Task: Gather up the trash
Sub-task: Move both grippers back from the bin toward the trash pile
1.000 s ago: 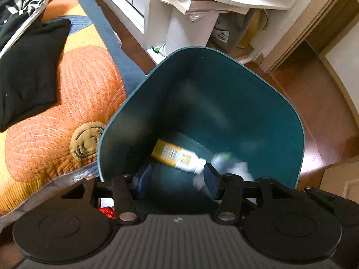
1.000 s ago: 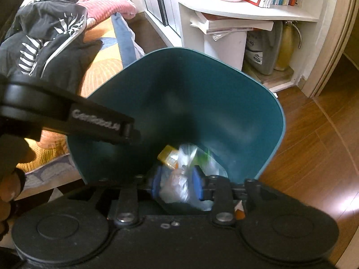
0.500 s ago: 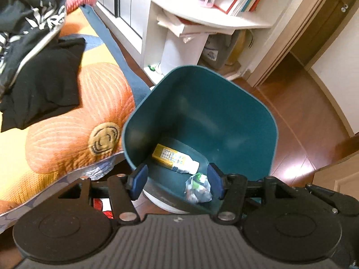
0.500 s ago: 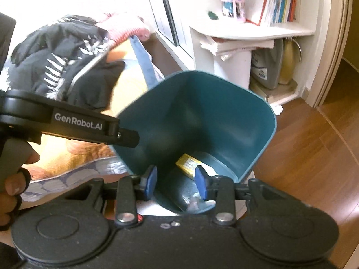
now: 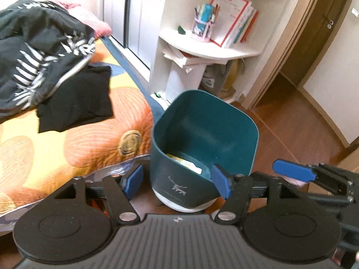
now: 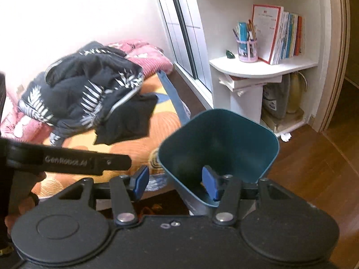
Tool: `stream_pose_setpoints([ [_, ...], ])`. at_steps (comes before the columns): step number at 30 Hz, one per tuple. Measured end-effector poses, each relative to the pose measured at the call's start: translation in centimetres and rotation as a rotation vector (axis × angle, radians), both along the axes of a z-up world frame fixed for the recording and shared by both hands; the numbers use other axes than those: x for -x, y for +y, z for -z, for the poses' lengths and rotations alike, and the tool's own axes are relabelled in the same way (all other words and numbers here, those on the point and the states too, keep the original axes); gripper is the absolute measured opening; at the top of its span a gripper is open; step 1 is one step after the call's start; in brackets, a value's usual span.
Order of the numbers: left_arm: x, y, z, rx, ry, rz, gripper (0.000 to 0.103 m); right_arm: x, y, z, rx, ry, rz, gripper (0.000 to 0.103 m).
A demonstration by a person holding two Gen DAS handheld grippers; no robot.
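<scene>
**Both tongs empty above the bin**

Left wrist view: left tongs [image 5: 177,182] wide and opening, nothing between the pads, framing the teal bin [image 5: 203,134] from higher than a second ago. Yellow-labelled bottle [image 5: 184,163] lying at the bottom; the crumpled wrapper seen before now hidden by the near wall.

Right wrist view: right tongs [image 6: 177,182] likewise opening, empty; plastic clutched a second ago gone, presumably dropped inside. White scrap [image 6: 285,137] on the floor by the shelf [image 6: 262,68], probably next.
</scene>
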State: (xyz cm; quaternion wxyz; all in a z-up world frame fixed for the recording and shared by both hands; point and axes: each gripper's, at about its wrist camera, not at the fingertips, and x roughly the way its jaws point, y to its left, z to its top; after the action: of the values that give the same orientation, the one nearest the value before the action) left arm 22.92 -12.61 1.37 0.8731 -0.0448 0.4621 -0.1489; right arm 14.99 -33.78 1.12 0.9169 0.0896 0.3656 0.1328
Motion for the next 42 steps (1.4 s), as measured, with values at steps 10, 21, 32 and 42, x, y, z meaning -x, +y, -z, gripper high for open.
stream_pose_setpoints([
  [10,5.5,4.9,-2.0,0.048,-0.083,-0.069,0.081,3.5,2.3,-2.2,-0.022,-0.087,-0.056,0.055],
  [21,8.9,9.6,-2.4,0.045,-0.156,-0.181,0.101,4.6,4.9,-2.6,-0.038,-0.106,-0.127,0.057],
  [32,10.0,16.0,0.4,0.069,-0.13,-0.342,0.101,3.7,9.4,-0.8,-0.027,-0.074,-0.246,0.061],
  [42,9.3,21.7,9.6,0.023,0.052,-0.463,0.101,-0.6,14.9,7.3,0.077,0.113,-0.313,0.061],
])
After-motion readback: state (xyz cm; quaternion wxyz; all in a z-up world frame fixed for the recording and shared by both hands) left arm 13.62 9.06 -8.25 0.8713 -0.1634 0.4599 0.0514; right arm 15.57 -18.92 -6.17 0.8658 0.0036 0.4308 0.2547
